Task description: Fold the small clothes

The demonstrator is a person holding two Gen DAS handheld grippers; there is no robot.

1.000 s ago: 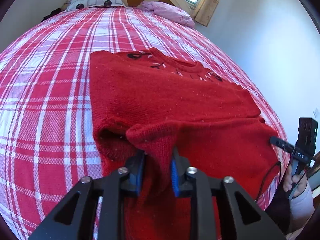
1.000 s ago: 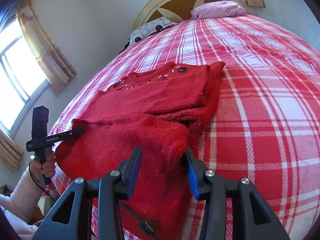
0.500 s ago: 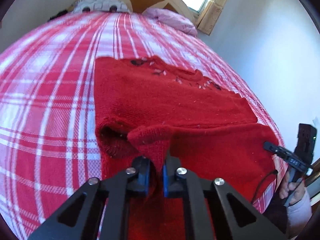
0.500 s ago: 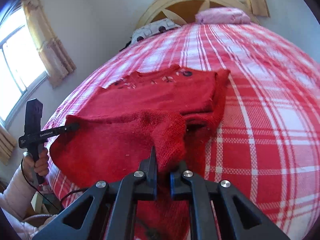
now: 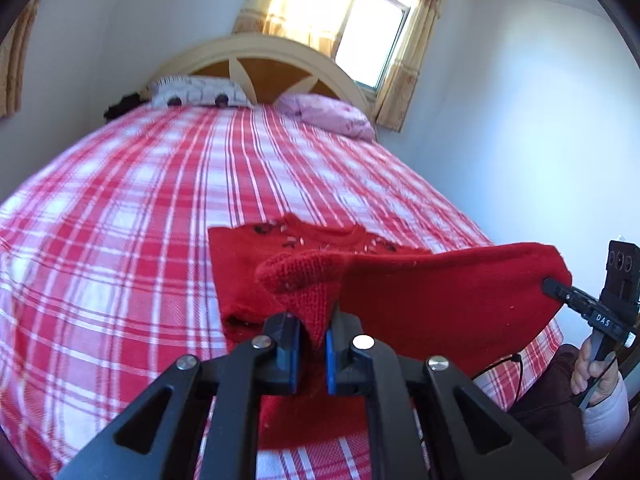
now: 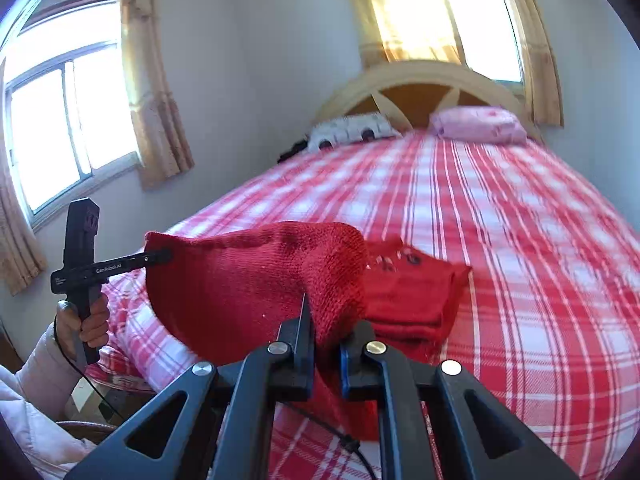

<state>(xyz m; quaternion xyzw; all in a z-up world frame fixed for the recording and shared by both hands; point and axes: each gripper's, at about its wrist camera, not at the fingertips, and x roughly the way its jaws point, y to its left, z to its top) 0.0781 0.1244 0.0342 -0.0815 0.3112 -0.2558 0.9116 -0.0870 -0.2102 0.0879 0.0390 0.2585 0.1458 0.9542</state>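
The red knitted sweater (image 5: 440,292) lies near the bed's (image 5: 160,208) foot edge, its hem raised off the checked cover. The left gripper (image 5: 312,344) and right gripper (image 6: 326,344) each clamp a hem corner. Open bedspread stretches toward the headboard (image 6: 420,80).

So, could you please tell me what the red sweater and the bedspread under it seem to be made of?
Red sweater: looks like chunky knitted yarn, perhaps wool or acrylic; stitch rows and a fuzzy matte surface show near the tool. Bedspread: seems a thin woven cloth, likely cotton; its red-and-white check shows a fine weave texture, no sheen.
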